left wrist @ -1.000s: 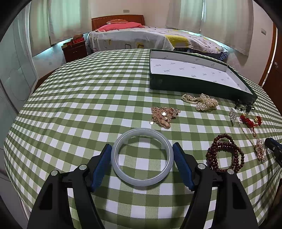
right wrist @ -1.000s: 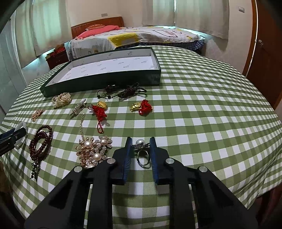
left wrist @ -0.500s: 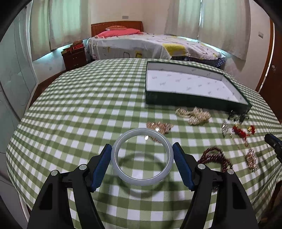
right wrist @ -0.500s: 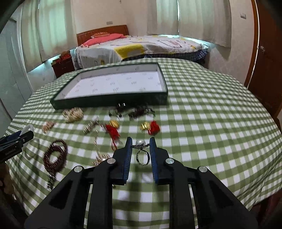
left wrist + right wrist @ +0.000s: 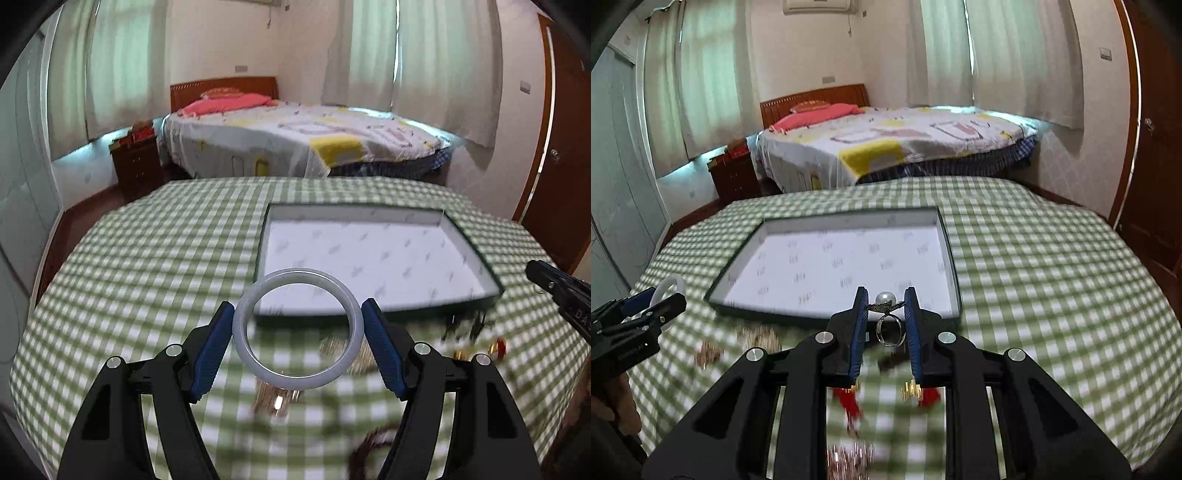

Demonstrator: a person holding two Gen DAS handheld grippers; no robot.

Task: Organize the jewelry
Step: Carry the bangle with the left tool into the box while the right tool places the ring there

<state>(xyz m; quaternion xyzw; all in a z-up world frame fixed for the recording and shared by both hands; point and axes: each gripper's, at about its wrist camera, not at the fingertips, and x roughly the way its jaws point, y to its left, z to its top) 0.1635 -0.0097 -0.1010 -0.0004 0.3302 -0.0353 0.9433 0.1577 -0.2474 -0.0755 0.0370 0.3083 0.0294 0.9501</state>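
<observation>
Bangle [image 5: 297,328] in left claw [image 5: 297,343], pearl ring [image 5: 887,317] in right claw [image 5: 886,325] — both now higher, nearer tray [image 5: 955,280].

There were two hand-held grippers: the left hand-held gripper [image 5: 298,325] carried one pale bangle [image 5: 297,328], the right hand-held gripper [image 5: 886,317] one pearl ring [image 5: 888,322]. One open tray [image 5: 955,266] sat on one counter [image 5: 1034,280]. The loose jewelry pieces below were too blurred to count. One bed [image 5: 905,144] stood behind.
</observation>
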